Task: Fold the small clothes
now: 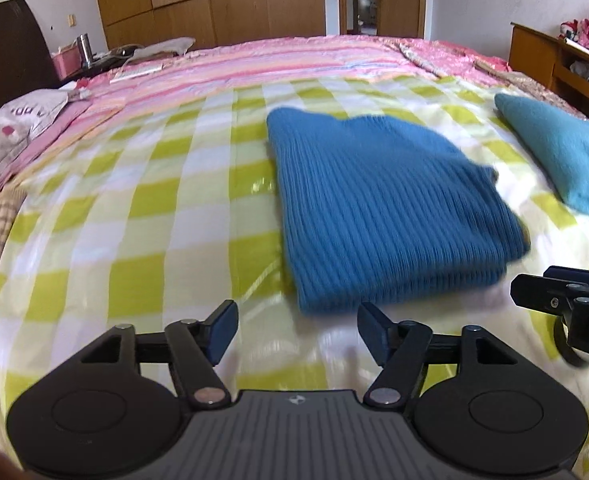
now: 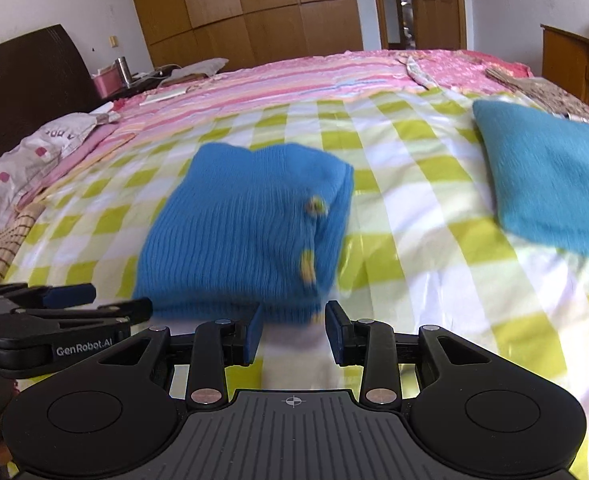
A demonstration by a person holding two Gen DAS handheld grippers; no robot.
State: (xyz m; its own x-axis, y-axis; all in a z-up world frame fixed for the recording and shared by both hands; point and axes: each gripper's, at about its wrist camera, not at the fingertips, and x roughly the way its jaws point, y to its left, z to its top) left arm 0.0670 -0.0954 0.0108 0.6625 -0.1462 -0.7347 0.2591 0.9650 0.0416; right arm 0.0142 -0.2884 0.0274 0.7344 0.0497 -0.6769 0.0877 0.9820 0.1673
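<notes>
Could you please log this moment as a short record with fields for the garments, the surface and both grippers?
garment in front: folded blue knit sweater, yellow buttons showing, lying flat
second garment: teal knit piece, apart, to the right
surface: green-and-white checked sheet on a bed
left gripper: open, empty, just short of the sweater
right gripper: open, empty, at the sweater's near edge

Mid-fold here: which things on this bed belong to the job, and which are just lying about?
Job:
blue ribbed knit, folded
teal garment
left claw, open, empty
right claw, open, empty

Lying about:
checked sheet
pink striped blanket
pillow
steel flask
</notes>
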